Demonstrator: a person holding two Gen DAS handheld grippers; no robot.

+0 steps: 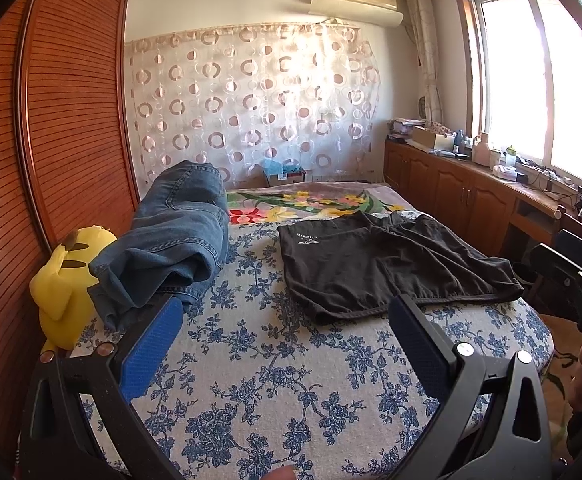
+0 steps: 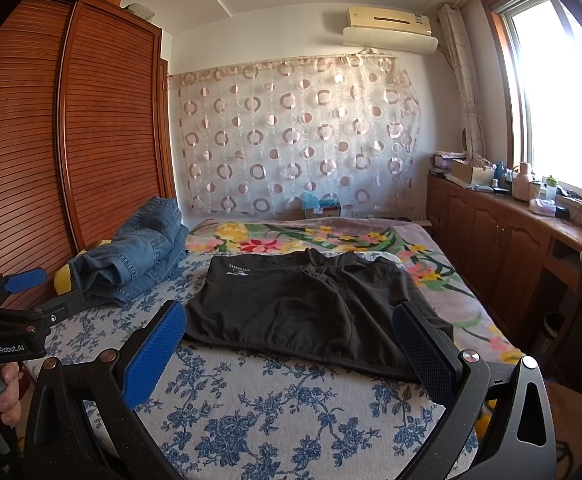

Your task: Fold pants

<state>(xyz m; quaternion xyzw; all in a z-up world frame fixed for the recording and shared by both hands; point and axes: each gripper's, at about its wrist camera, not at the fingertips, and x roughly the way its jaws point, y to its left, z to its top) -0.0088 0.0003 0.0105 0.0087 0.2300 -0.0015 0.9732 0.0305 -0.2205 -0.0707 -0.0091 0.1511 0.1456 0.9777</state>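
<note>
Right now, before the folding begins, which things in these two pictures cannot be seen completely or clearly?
- Yellow plush toy: in the right wrist view, the heap of blue denim jeans hides most of it.
- White logo print on the flat black fabric shorts: too small to read in either view.
- Right gripper: the left wrist view's edge cuts it off.

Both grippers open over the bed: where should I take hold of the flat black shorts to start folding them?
Take the black shorts at the near hem, one corner per gripper, coming low from the near bed edge. That hem lies flat along the blue floral sheet, nearest both open grippers, left gripper and right gripper.
</note>
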